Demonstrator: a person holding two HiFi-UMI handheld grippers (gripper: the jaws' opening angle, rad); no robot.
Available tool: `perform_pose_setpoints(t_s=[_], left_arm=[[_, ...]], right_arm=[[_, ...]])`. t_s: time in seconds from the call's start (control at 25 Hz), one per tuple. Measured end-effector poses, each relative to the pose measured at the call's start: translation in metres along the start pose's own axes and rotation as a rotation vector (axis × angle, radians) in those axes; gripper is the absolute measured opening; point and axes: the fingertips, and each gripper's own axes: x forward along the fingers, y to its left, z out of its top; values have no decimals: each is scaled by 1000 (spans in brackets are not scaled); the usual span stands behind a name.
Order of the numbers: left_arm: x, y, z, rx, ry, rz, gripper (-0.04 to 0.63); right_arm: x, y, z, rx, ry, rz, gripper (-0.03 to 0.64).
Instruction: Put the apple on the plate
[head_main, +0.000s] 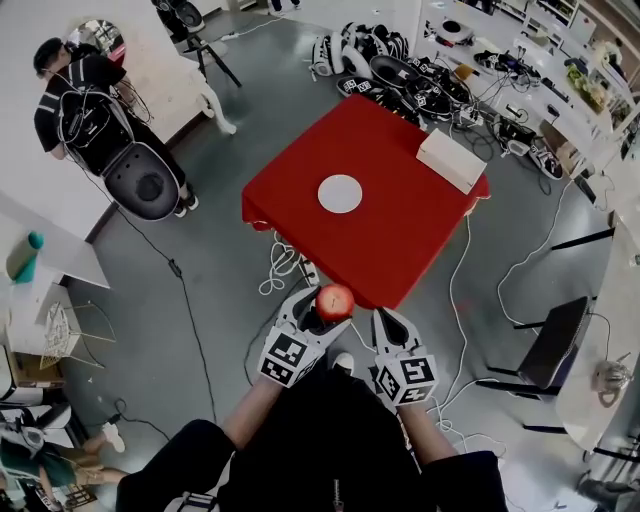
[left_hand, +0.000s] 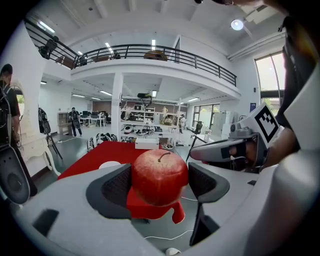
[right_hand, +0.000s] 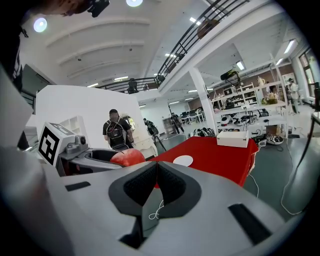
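A red apple (head_main: 335, 300) is clamped in my left gripper (head_main: 322, 311), held in the air just short of the table's near corner. In the left gripper view the apple (left_hand: 159, 176) fills the gap between both black pads, stem up. The white plate (head_main: 340, 193) lies near the middle of the red table (head_main: 400, 230), well ahead of the apple. My right gripper (head_main: 392, 325) hangs beside the left one, jaws shut together with nothing between them (right_hand: 156, 186). From the right gripper view the apple (right_hand: 127, 157) shows at left and the plate (right_hand: 183, 160) beyond.
A white box (head_main: 451, 159) sits at the table's far right edge. Cables (head_main: 282, 268) trail on the grey floor by the near corner. A person with a backpack (head_main: 85, 110) stands at far left. Equipment cases (head_main: 400, 75) crowd the floor behind the table.
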Motion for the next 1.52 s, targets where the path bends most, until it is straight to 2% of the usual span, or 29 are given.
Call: perform_pose_setpoints(t_s=[0.4, 0.64, 0.84, 1.24, 1.52], left_arm=[[16, 12, 2, -12, 0, -20, 364], [35, 38, 1, -19, 5, -47, 362], [59, 74, 5, -20, 11, -65, 362], [97, 161, 33, -4, 28, -91, 362], [120, 209, 38, -14, 34, -118, 362]], right_arm=[[17, -6, 4, 1, 9, -8, 11], [47, -14, 9, 10, 19, -30, 11], [84, -28, 16, 20, 36, -55, 11], [169, -41, 57, 29, 54, -86, 11], [217, -45, 66, 30, 71, -109, 11]])
